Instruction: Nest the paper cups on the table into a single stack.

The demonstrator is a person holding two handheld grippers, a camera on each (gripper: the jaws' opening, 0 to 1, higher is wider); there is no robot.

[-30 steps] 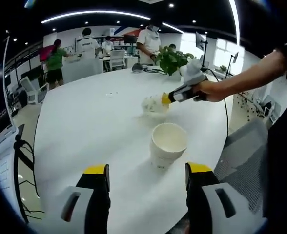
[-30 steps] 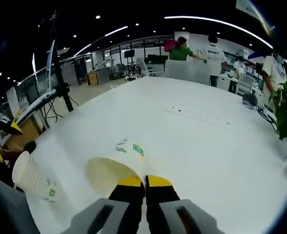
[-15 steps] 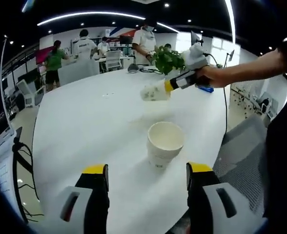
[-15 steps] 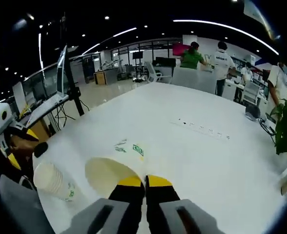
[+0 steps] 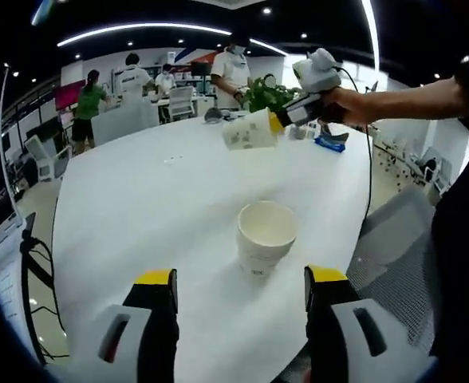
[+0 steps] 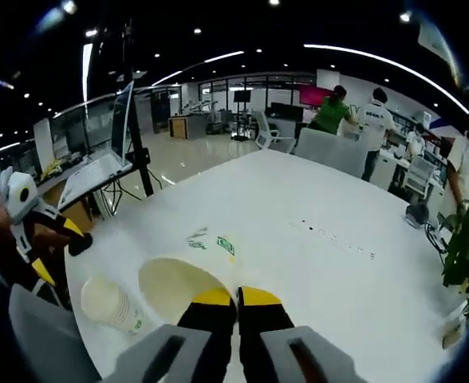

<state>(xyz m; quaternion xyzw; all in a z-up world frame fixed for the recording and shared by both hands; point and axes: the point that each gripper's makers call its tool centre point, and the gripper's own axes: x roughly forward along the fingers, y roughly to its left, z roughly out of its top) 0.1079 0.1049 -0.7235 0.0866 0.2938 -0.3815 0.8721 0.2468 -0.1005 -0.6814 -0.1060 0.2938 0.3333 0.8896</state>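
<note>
Right now my right tongs [image 6: 236,297] are pressed together on the rim of a paper cup [image 6: 188,281], holding it in the air above the white table [image 6: 298,263]. Seen from my left side, that cup [image 5: 250,130] hangs well above the table. A second cup [image 5: 265,238] stands upright on the table just ahead of my left tongs [image 5: 238,281], which are spread wide and touch nothing.

- Two paper cups: a standing cup [image 5: 265,238] on the table [image 5: 139,199], a held cup [image 5: 249,130]
- Two grippers
- One potted plant [image 5: 268,96]
- Four people standing in the background
</note>
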